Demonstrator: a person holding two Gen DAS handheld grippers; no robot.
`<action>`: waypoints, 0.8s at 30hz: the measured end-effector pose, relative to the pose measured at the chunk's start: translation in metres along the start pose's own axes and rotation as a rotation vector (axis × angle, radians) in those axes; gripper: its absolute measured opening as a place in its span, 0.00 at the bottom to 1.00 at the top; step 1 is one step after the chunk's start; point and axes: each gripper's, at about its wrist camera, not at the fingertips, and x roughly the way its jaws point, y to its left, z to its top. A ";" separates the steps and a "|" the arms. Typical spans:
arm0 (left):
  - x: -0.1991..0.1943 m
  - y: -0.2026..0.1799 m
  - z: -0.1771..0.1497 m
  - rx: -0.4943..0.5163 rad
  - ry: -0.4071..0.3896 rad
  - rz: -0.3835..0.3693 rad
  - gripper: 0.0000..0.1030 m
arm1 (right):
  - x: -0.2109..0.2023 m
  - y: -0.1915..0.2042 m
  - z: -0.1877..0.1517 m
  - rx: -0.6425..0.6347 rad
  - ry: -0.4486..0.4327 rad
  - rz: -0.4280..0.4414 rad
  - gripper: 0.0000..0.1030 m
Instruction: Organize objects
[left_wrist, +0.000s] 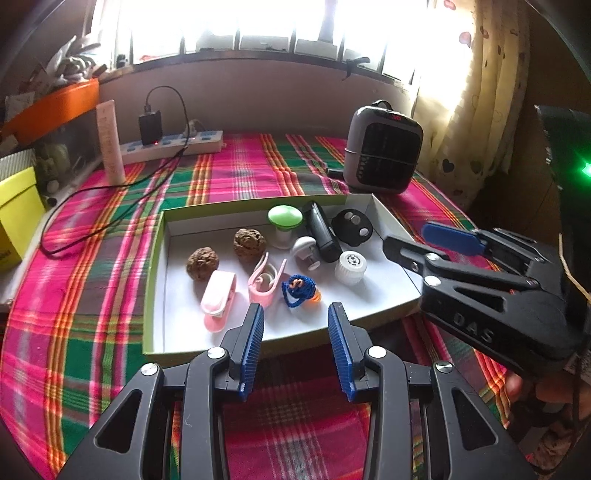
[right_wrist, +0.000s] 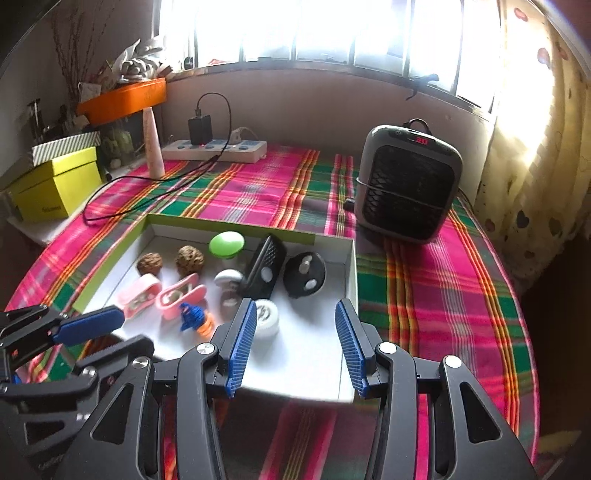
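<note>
A shallow white box with a green rim lies on the plaid cloth. Inside are two walnuts, two pink clips, a blue knitted piece, a green-capped knob, a black device, a black disc and a white cap. My left gripper hangs open over the box's near edge, nothing between its pads. My right gripper is open and empty over the box's near right corner, also seen at the box's right side.
A grey heater stands behind the box on the right. A power strip with a black charger and trailing cable lies at the back left, beside an upright tube. A yellow box sits at the left, a curtain at the right.
</note>
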 end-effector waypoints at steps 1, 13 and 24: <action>-0.002 0.000 -0.002 0.001 -0.001 0.010 0.33 | -0.002 0.001 -0.002 0.001 0.001 -0.002 0.44; -0.018 0.007 -0.031 -0.004 0.026 0.071 0.34 | -0.021 0.013 -0.043 0.057 0.048 0.011 0.44; -0.018 0.013 -0.053 -0.007 0.073 0.116 0.34 | -0.023 0.023 -0.070 0.071 0.092 0.024 0.44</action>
